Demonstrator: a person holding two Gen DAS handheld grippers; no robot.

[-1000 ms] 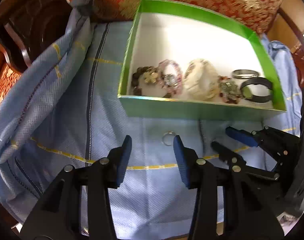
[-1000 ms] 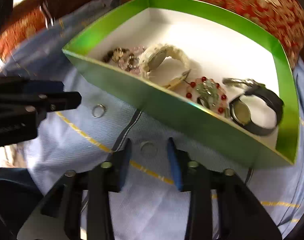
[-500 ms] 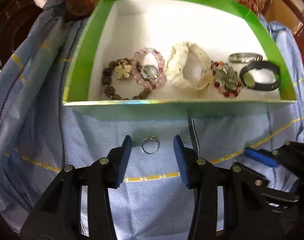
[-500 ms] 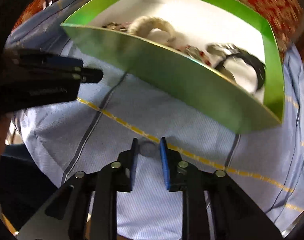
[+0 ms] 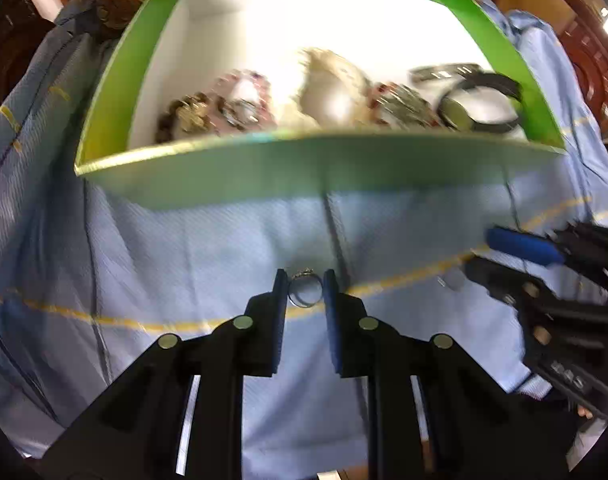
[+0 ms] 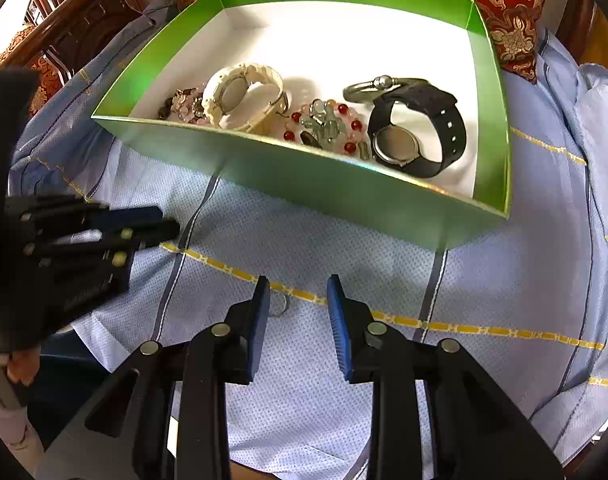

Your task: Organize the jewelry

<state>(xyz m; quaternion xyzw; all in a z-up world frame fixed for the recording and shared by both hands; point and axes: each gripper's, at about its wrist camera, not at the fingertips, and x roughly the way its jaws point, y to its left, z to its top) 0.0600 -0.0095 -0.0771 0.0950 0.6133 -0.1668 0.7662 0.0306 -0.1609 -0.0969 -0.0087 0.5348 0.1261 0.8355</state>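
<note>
A box rests on a cloth, with a cushion behind its far wall. Inside, along the near wall from left to right, lie a bead bracelet, a watch, a second bead bracelet, and a second watch with a bangle behind it. Before the box, on the cloth, the left tongs enclose a ring; the right tongs lie to their right, a second ring just beside the left finger.
</note>
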